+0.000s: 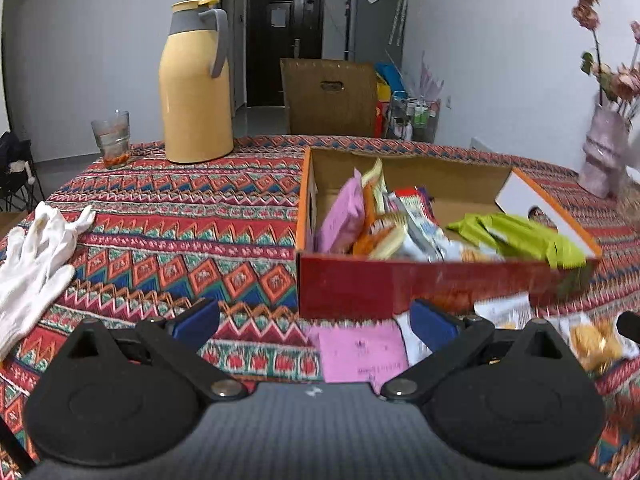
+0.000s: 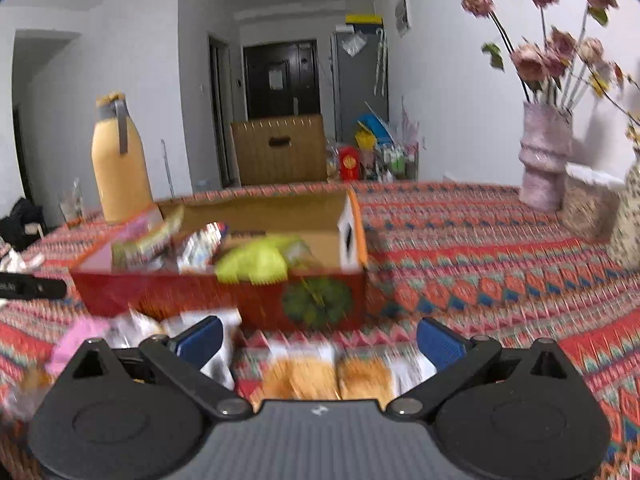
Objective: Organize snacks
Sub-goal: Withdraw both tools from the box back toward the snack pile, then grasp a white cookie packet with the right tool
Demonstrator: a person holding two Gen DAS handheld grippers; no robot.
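Now, both grippers spread wide, nothing held. Left gripper (image 1: 316,322) low over tablecloth (image 1: 180,240), pink packet (image 1: 362,356) flat between its fingers, just in front of red box (image 1: 400,286). Right gripper (image 2: 320,340) over a clear pkt of golden pastries (image 2: 324,376), also just before the box front. More loose pkts to the left of that one, blurred, can't tell what kind. Box already part-filled: pink, orange, white/red wrappers leaning at left, green packet (image 1: 520,236) draped on the near rim at right.

Risks, judged from this:
- Green packet hanging over the rim; a bump from a pkt going in, or from a finger, likely tips it back out onto the cloth.
- Pastry pkt soft; hard squeeze prob crushes contents. Slick film may slip if pinched by a corner.
- Pink packet lies flat on cloth; fingertips could snag the cloth instead and drag it, w/ thermos (image 1: 196,88) and glass (image 1: 112,138) standing on it farther back.
- Grippers close side by side; could collide if both go for the box together.
- Right view blurred, so aim there is less sure.
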